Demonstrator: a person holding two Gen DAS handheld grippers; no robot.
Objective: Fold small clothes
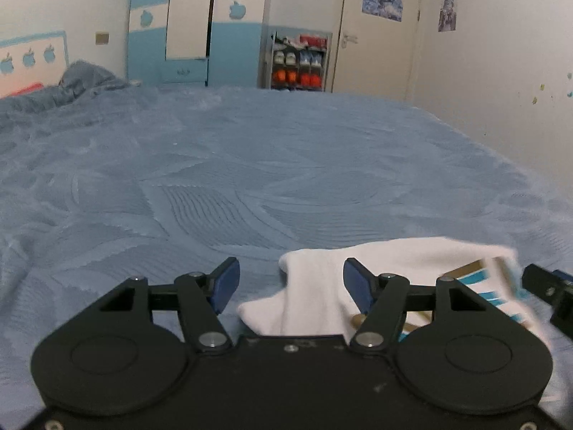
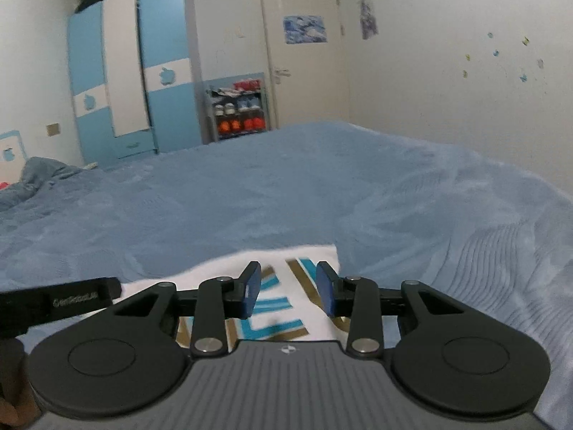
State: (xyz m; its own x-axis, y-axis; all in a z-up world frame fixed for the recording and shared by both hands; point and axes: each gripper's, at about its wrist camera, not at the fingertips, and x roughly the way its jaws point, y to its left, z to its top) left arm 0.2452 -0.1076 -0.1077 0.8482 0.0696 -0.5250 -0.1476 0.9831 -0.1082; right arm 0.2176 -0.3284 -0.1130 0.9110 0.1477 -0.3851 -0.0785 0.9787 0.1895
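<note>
Both grippers are held low over the bed point(image 1: 250, 165), with the left gripper point(image 1: 290, 288) spread wide and nothing grasped, its right finger point(image 1: 358, 286) seen over the white garment point(image 1: 315, 294). Fingers of the right gripper point(image 2: 288, 288) are likewise parted and released above the garment's blue and gold print point(image 2: 283, 322). At the near edge of the bed the garment is laid flat, and a wardrobe point(image 2: 136, 68) and shoe rack point(image 2: 238, 111) are seen beyond its far end.
</note>
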